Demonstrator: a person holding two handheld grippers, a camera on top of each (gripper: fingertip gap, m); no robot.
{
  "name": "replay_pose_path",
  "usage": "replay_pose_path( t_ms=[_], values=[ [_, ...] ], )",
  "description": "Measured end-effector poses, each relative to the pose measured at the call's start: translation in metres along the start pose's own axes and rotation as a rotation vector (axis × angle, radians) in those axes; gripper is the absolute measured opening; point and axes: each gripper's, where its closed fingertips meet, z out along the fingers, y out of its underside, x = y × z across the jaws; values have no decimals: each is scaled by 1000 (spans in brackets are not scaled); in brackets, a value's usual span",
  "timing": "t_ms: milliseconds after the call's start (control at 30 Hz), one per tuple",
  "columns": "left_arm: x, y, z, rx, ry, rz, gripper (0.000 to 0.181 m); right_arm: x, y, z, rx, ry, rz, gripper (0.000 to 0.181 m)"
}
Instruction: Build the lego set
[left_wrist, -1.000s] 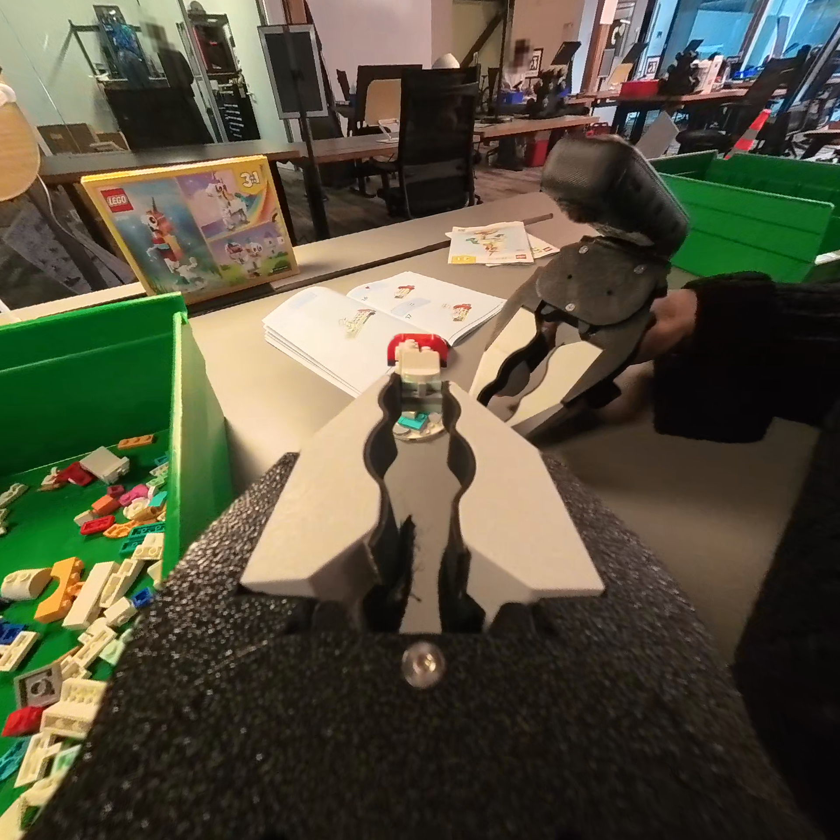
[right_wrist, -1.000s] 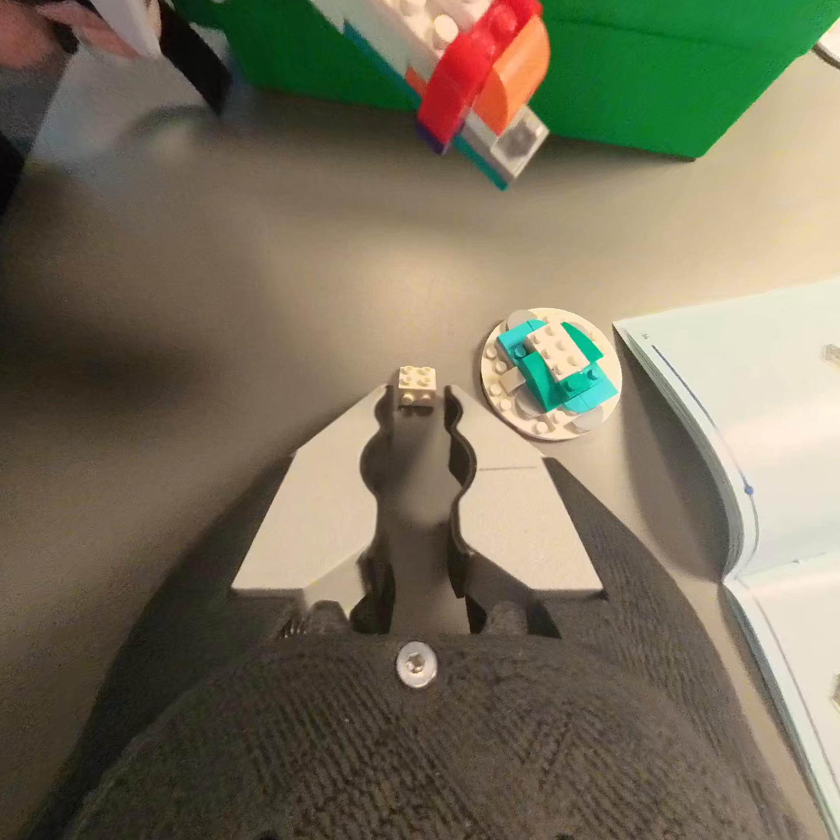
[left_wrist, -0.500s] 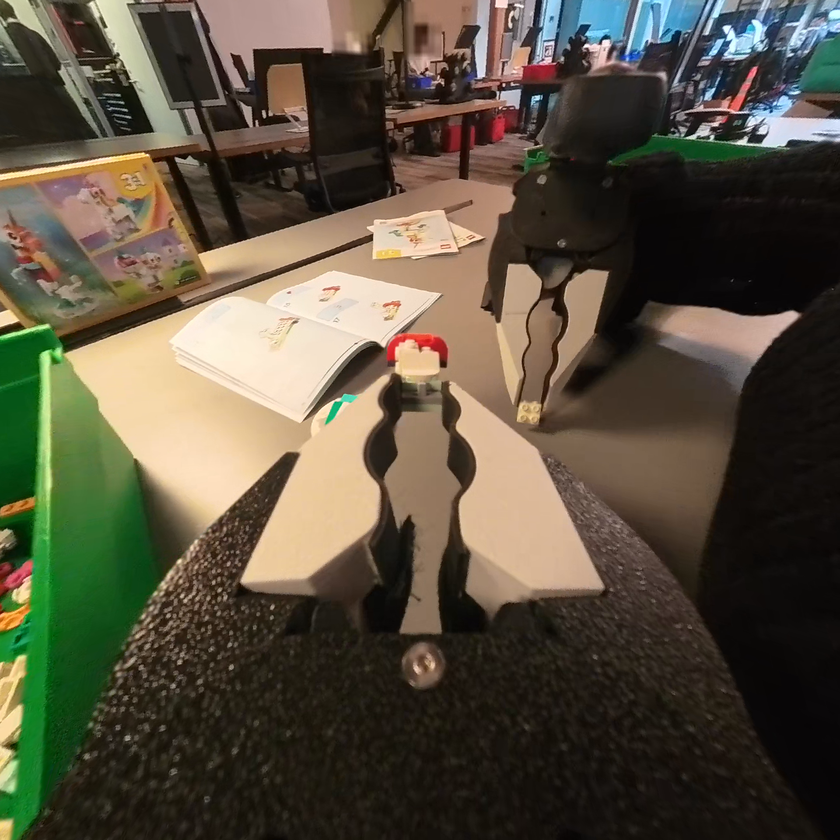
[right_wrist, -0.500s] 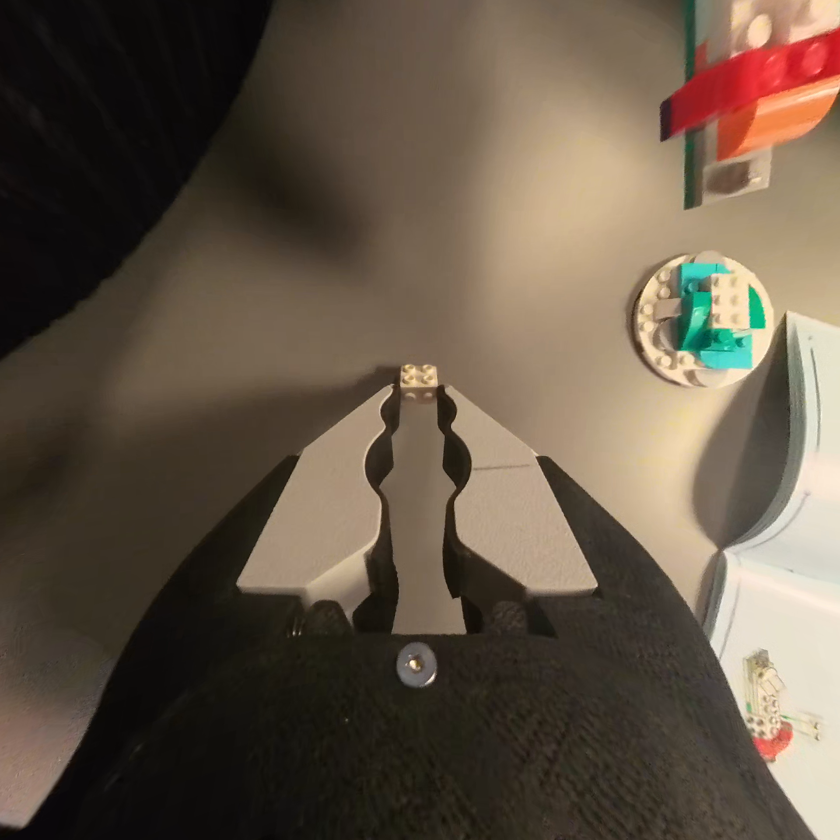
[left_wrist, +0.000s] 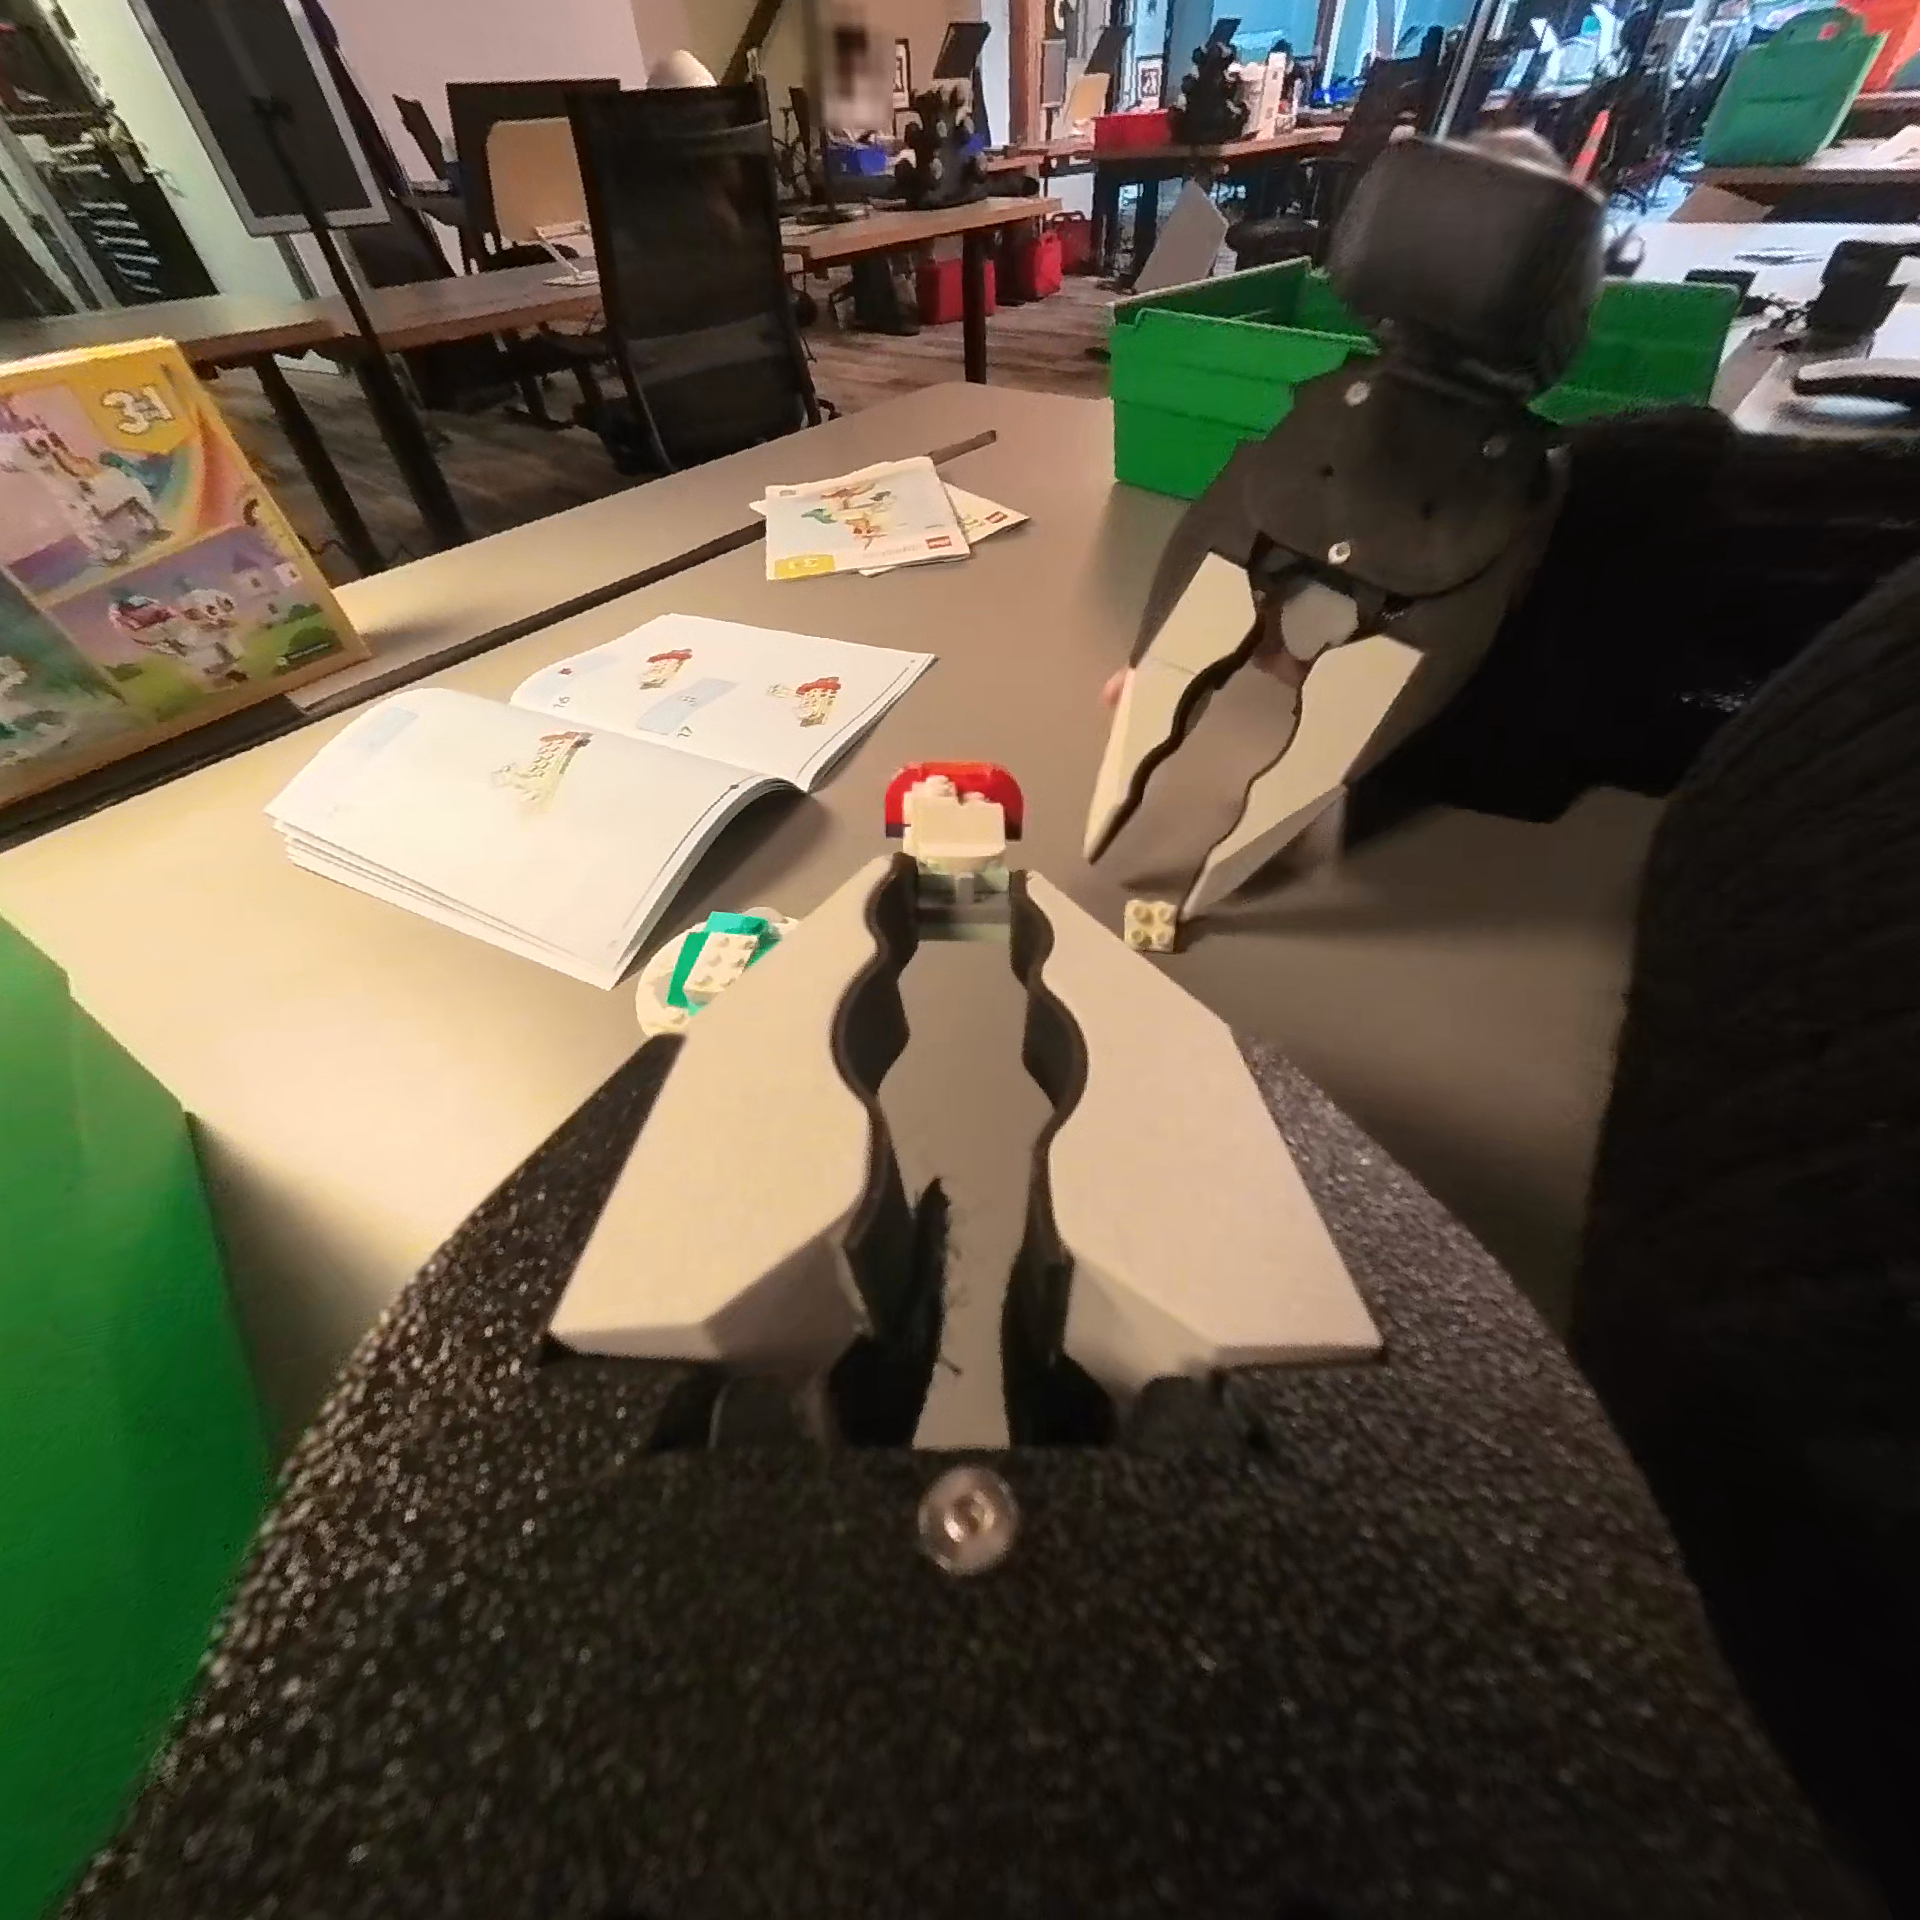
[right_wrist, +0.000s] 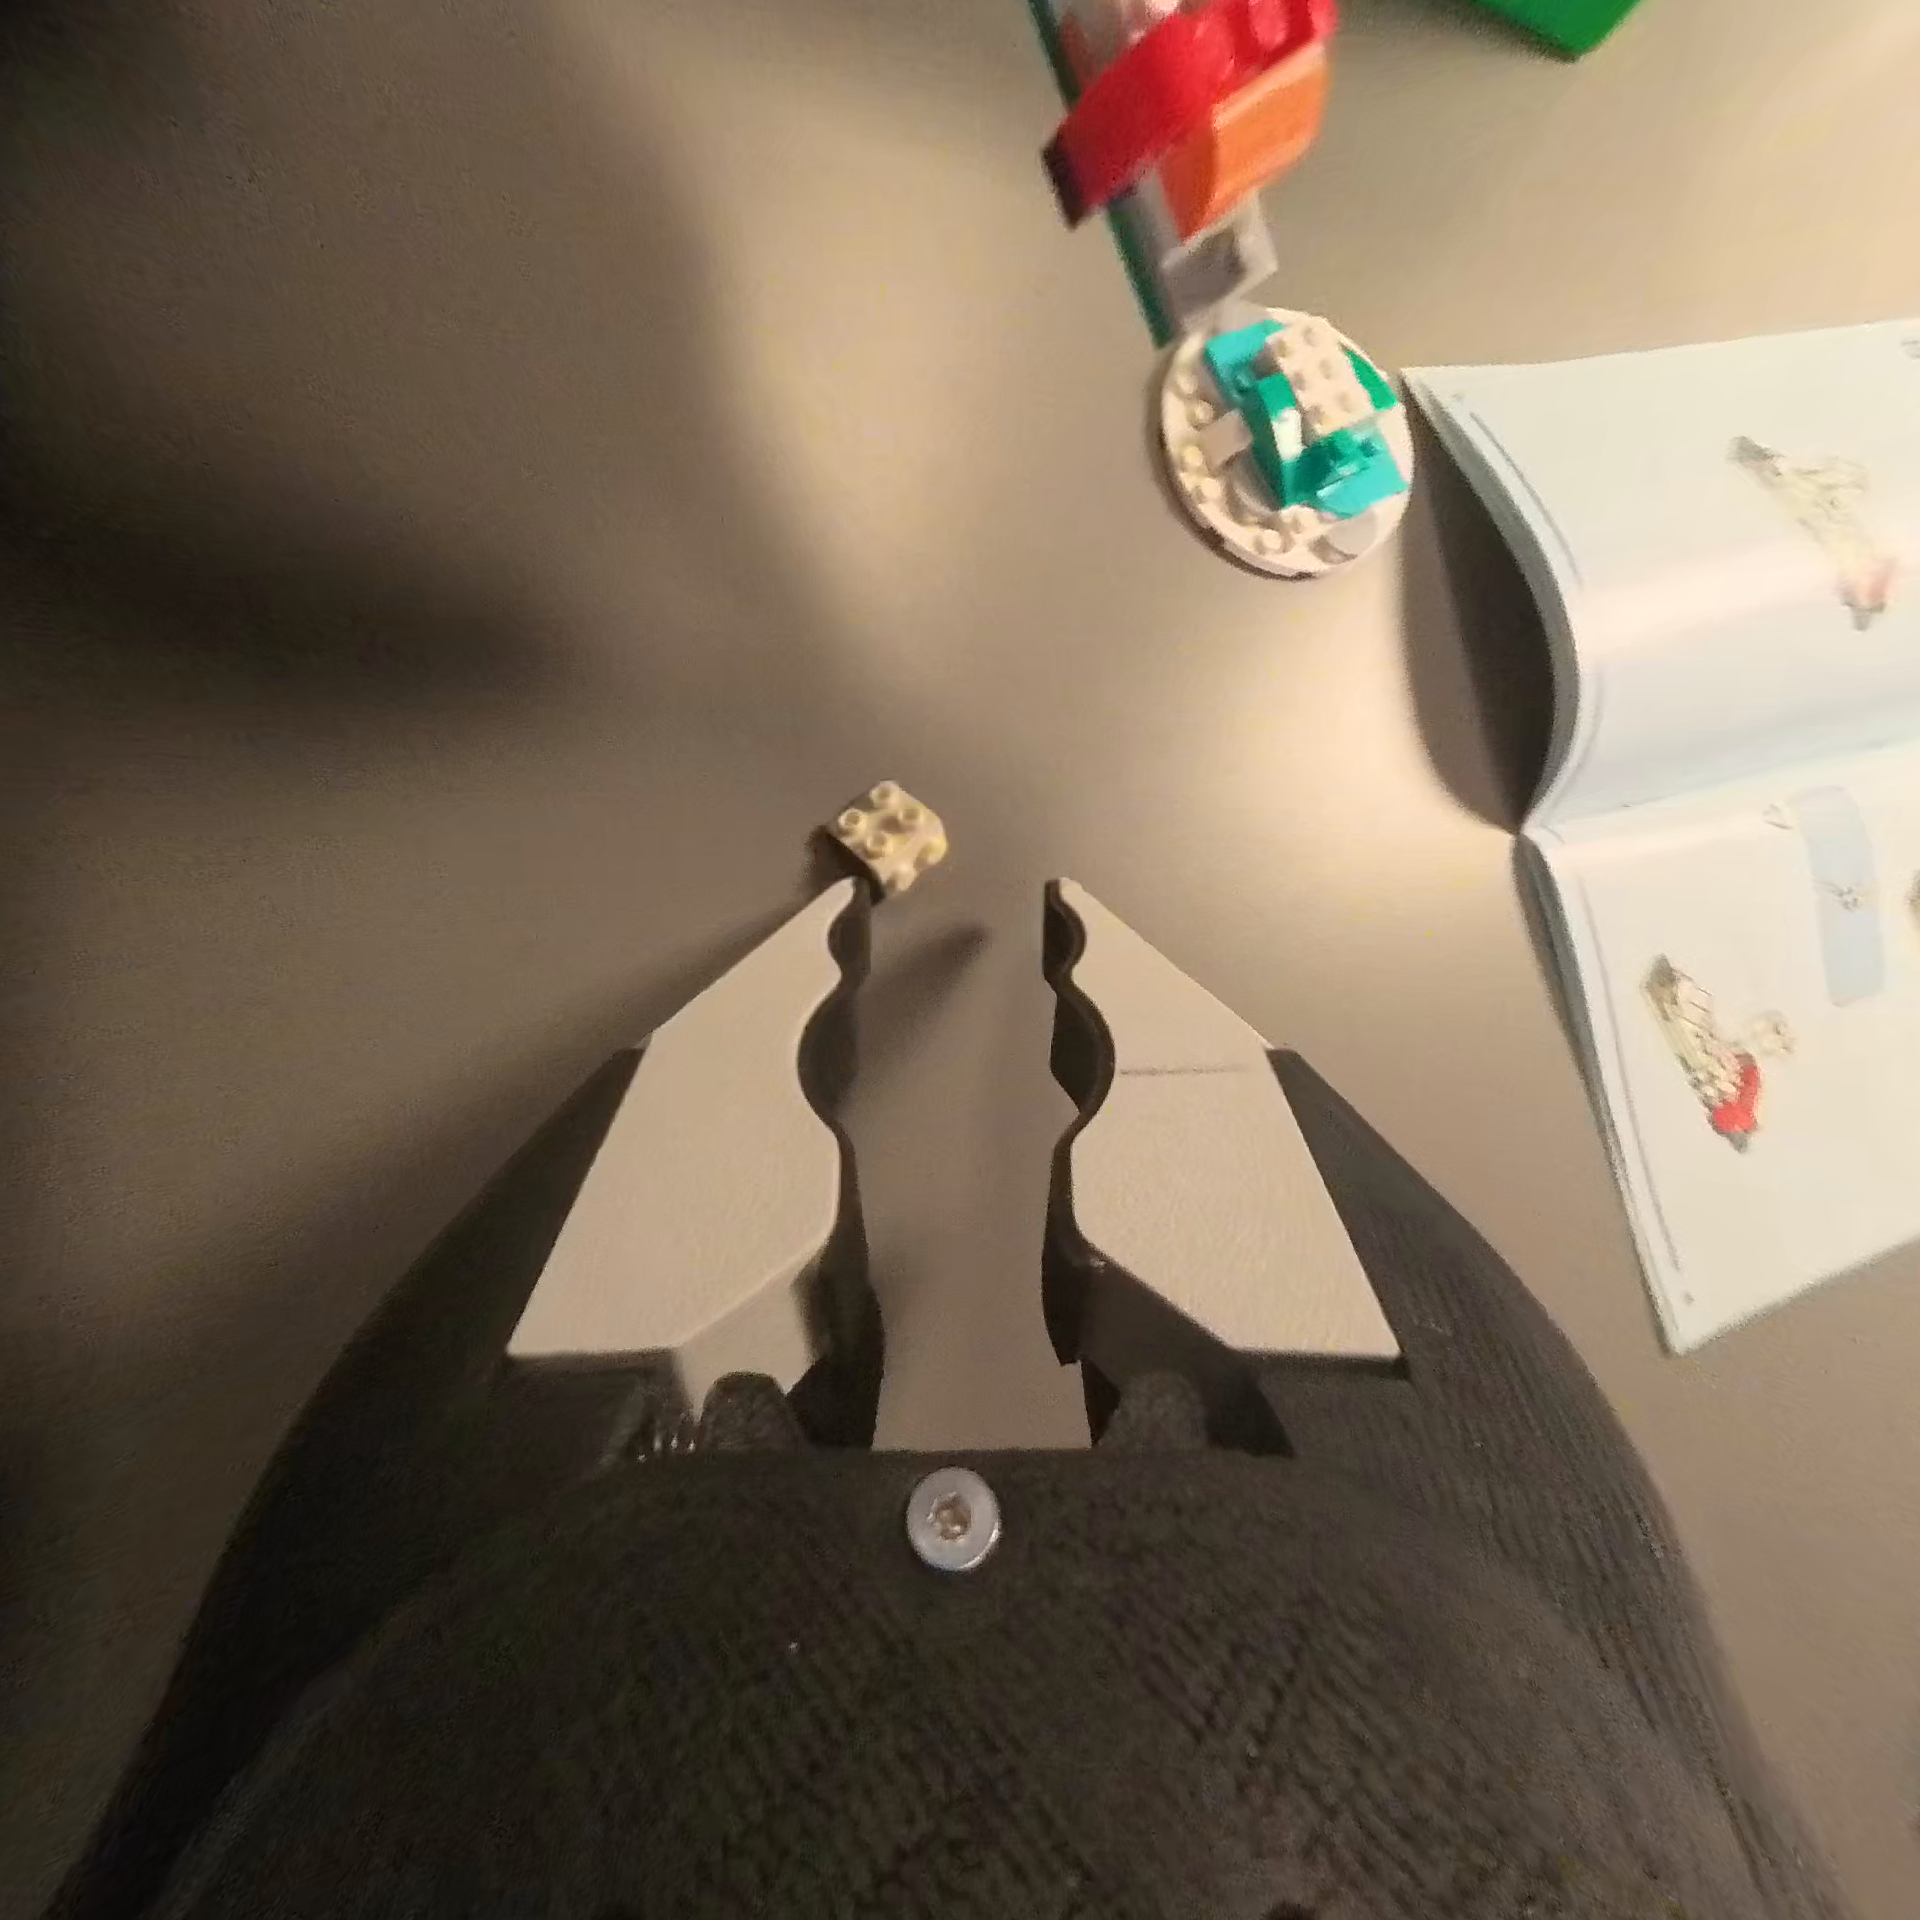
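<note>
— Grippers first: what do we log for the left gripper (left_wrist: 961, 899)?

— We log it as clamped at the fingertips on a small lego assembly (left_wrist: 954, 826): a red curved piece on top, white and grey pieces beneath. In the right wrist view we see the same assembly (right_wrist: 1184, 135) at the upper edge, blurred, with a red bar, an orange block and a grey piece.

— And the right gripper (right_wrist: 951, 899)?

— We enter its fingers as spread apart, nothing between them. A small cream brick (right_wrist: 890, 836) with studs up lies on the grey table (right_wrist: 416, 416), touching or just beside the tip of the finger that shows on the left; we cannot tell which. From the left wrist view we see that gripper (left_wrist: 1148, 883) tilted down toward the table, the cream brick (left_wrist: 1151, 923) at its tips.

— Other set items on the table?

— One round white plate (right_wrist: 1205, 488) carrying teal and white pieces, lying just beside the open instruction booklet (right_wrist: 1704, 727). In the left wrist view we find it partly hidden behind the left finger (left_wrist: 769, 1060).

— Remaining stock?

— Further booklets (left_wrist: 883, 520) lying farther back; the set's box (left_wrist: 156, 551) standing at the left; a green bin (left_wrist: 94, 1351) at the near left edge, another green bin (left_wrist: 1216, 384) behind the right gripper. Dark sleeves (left_wrist: 1766, 1039) fill the right side.
</note>
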Motion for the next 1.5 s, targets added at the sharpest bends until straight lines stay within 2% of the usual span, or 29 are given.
replay_pose_path(
  t_ms=[33, 233, 300, 367, 467, 733, 833, 900, 967, 1033, 1100, 1233, 1500],
  values=[
    [1, -1, 1, -1, 2, 7, 15, 4, 1, 0, -20, 27, -3, 32],
    [-5, -2, 2, 8, -35, -2, 15, 38, -3, 9, -30, 240, 147, 29],
    [-14, 0, 0, 6, -90, -13, 15, 36, -8, 6, 37, 258, 295, 28],
    [-24, -1, -3, 25, -152, -36, 15, 23, -23, 4, 162, 192, 467, 28],
    [-32, -2, -2, 56, -208, -71, 15, 14, -22, 5, 166, 231, 558, 31],
    [-34, -5, 11, 125, -201, -212, 15, 3, -14, 18, 80, 297, 602, 24],
    [-40, -12, 10, 219, -196, -342, 15, 13, -17, 11, 90, 334, 582, 17],
    [-44, -19, 6, 327, -181, -507, 15, 29, -42, -9, 212, 369, 561, 14],
    [-41, -16, 10, 364, -144, -633, 15, 46, -72, -34, 328, 411, 513, 14],
    [-38, -16, 12, 402, -132, -681, 15, 57, -95, -51, 384, 428, 456, 14],
    [-37, -17, 15, 424, -133, -702, 15, 64, -109, -55, 386, 431, 412, 14],
    [-34, -15, 22, 417, -144, -702, 15, 69, -121, -49, 352, 429, 372, 14],
    [-35, -10, 29, 407, -147, -756, 15, 69, -121, -21, 249, 386, 414, 14]
  ],
)
